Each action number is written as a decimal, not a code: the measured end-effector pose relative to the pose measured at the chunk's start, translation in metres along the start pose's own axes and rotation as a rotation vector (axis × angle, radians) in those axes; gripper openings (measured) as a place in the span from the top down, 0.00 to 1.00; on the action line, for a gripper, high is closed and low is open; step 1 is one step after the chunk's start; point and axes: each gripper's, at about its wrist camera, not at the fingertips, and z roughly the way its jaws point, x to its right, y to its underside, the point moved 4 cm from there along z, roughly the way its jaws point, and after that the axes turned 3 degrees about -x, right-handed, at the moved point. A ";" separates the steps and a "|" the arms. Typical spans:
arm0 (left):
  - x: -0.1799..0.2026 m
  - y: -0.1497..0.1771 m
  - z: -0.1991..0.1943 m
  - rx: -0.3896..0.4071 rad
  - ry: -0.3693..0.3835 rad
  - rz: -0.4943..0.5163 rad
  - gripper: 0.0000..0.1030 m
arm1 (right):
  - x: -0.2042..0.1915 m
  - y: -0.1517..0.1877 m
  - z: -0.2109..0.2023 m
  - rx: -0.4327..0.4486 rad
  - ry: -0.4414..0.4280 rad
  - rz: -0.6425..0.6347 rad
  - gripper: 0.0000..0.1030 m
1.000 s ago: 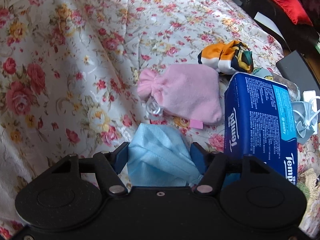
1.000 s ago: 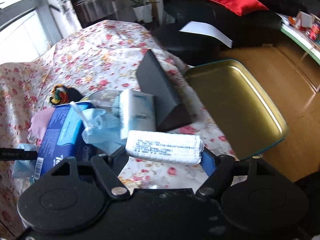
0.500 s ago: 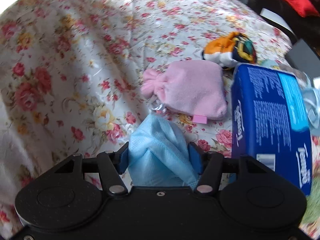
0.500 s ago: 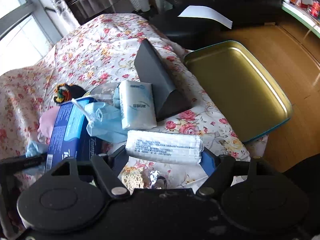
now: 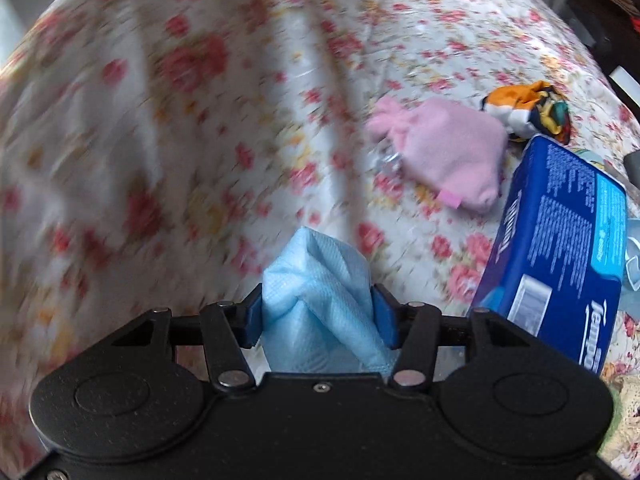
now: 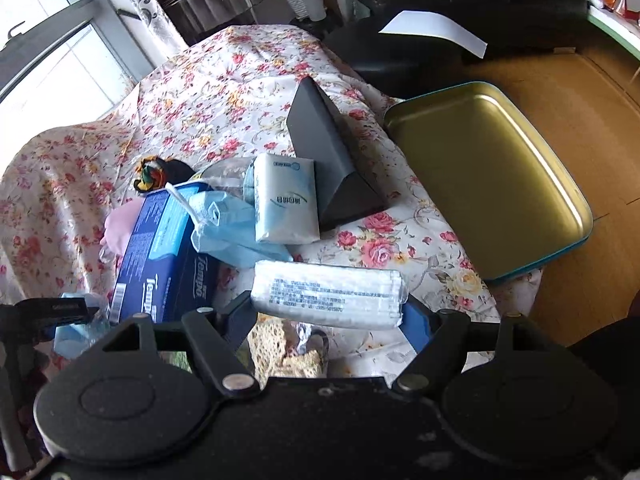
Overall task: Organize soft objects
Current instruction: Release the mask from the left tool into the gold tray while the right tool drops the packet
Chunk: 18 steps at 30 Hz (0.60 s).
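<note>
While a rose-print cloth (image 6: pixel 224 92) covers the desk by the window (image 6: pixel 44 52) (gold tray (image 6: pixel 488 176) at its edge), my left claw (image 5: pixel 318 320), angled down, pinches a crumpled blue cloth (image 5: pixel 316 288); my right claw (image 6: pixel 326 320) grips a white wipes packet (image 6: pixel 328 294) end to end above the desk.

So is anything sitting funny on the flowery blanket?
Yes. The gold tray sticks out past the blanket's edge, above the wooden floor, so it looks ready to tip. The blue Tempo tissue pack leans at an angle, with a crumpled blue mask draped against it.
</note>
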 end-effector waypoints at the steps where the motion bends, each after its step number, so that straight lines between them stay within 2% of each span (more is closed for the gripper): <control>1: -0.004 0.004 -0.003 -0.008 -0.016 -0.017 0.49 | 0.001 0.001 -0.001 -0.007 -0.007 -0.005 0.27; 5: -0.020 0.022 -0.026 -0.013 -0.049 -0.079 0.49 | -0.001 0.005 -0.003 -0.020 -0.009 -0.030 0.27; 9: -0.016 0.031 -0.062 0.032 -0.055 -0.067 0.49 | 0.002 0.005 -0.006 -0.022 -0.005 -0.024 0.27; 13: 0.021 0.033 -0.092 0.051 0.041 0.028 0.49 | 0.012 0.001 -0.010 -0.022 0.005 0.020 0.27; 18: 0.100 0.033 -0.115 0.042 0.235 0.188 0.49 | 0.032 -0.014 -0.024 0.015 0.041 0.072 0.27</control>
